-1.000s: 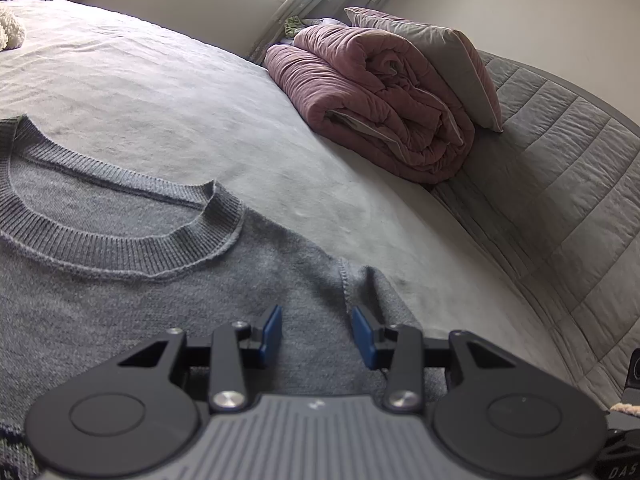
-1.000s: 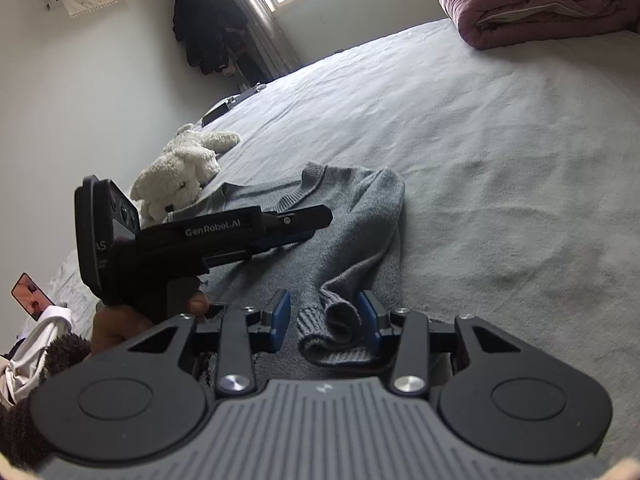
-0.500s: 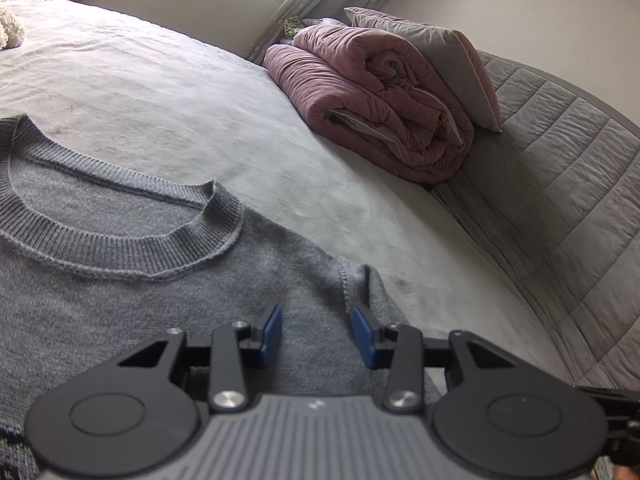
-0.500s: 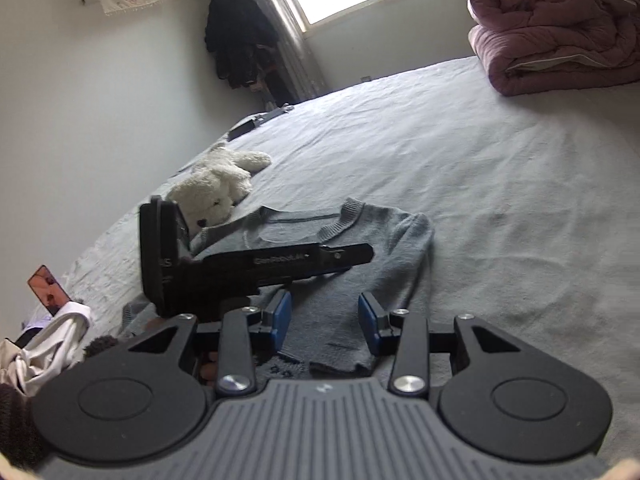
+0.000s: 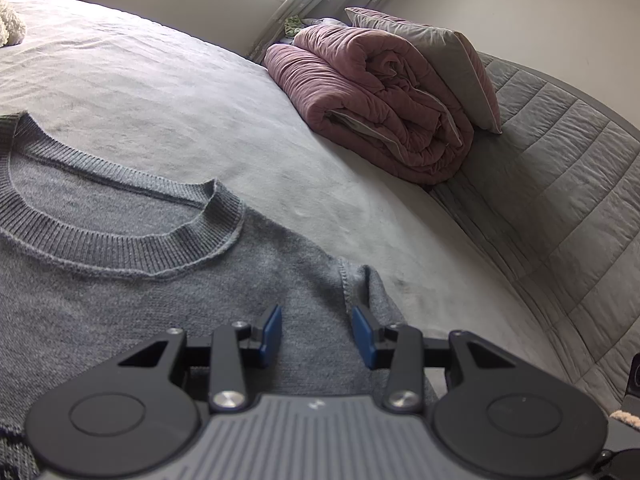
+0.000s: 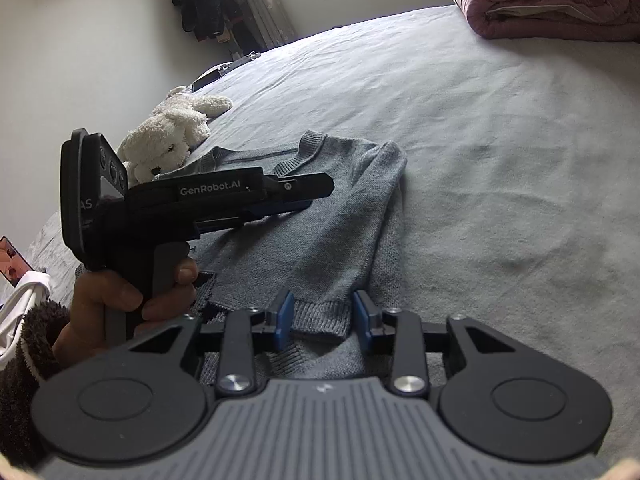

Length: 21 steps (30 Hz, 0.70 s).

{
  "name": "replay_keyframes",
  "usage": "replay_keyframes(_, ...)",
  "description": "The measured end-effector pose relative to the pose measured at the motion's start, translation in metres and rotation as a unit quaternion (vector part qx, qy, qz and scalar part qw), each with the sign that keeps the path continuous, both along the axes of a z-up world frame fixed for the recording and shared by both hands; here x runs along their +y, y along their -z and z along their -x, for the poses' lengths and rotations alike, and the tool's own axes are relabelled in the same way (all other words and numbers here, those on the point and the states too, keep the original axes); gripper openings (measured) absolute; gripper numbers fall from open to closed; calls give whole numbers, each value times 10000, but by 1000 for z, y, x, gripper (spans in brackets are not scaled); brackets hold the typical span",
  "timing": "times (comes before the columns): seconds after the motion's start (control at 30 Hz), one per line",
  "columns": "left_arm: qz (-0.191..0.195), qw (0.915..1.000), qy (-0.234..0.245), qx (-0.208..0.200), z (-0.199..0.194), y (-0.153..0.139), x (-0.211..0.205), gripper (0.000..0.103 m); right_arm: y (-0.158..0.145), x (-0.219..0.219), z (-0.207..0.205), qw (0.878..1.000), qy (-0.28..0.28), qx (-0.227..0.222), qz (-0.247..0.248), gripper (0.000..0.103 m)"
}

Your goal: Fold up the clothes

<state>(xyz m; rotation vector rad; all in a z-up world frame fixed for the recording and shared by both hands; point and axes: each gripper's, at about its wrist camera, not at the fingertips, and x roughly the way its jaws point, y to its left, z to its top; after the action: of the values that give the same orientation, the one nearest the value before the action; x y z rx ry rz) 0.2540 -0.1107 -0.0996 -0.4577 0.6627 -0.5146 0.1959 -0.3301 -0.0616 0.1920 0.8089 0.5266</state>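
A grey knit sweater (image 5: 120,280) lies flat on the bed, its ribbed neckline toward the far side. My left gripper (image 5: 316,334) is open and hovers over the right shoulder seam, holding nothing. In the right wrist view the sweater (image 6: 312,232) has its right sleeve folded down along the body, and the ribbed cuff (image 6: 320,316) lies between the open jaws of my right gripper (image 6: 323,322). The left gripper (image 6: 304,196) shows there too, held in a hand above the chest.
A rolled pink duvet (image 5: 384,96) and a grey pillow (image 5: 432,60) sit by the quilted headboard (image 5: 560,184). A white plush dog (image 6: 168,136) lies beside the sweater's left shoulder. A phone (image 6: 12,260) and white cloth (image 6: 20,312) lie at the left.
My right gripper has dropped and tilted back down over the sleeve cuff, after lifting away from it half a second ago. The left gripper has stayed still.
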Motion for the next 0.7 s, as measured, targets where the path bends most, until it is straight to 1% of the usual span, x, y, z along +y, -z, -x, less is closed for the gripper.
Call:
replay_keyframes(0.07, 7, 10000, -2, 3, 0, 0, 0, 41, 1, -4, -2, 10000, 75, -12, -7, 5)
replay_keyframes(0.13, 11, 10000, -4, 4, 0, 0, 0, 41, -1, -11, -2, 9998, 176, -61, -79, 4)
replay_keyframes(0.23, 25, 10000, 0, 2, -1, 1, 1, 41, -6, -18, -1, 9989, 415, -210, 84, 3)
replay_keyframes(0.37, 171, 9998, 29, 17, -2, 4, 7, 41, -13, -25, -3, 9925, 852, -405, 781, 3)
replay_keyframes(0.47, 311, 9995, 36, 81, -3, 5, 10, 41, -15, -33, -13, 9809, 1197, -506, 1447, 3)
replay_keyframes(0.57, 285, 9996, 39, 71, -3, 5, 9, 41, -14, -40, -28, 9640, 1578, -700, 2024, 3)
replay_keyframes(0.63, 281, 9996, 39, 71, -3, 4, 9, 41, -10, -46, -37, 9517, 1883, -877, 2260, 3)
replay_keyframes(0.67, 282, 9996, 38, 74, -3, 4, 9, 41, -5, -51, -39, 9493, 1994, -952, 2238, 3)
replay_keyframes(0.7, 275, 9996, 36, 75, -3, 4, 9, 41, 0, -55, -40, 9497, 2061, -992, 2141, 3)
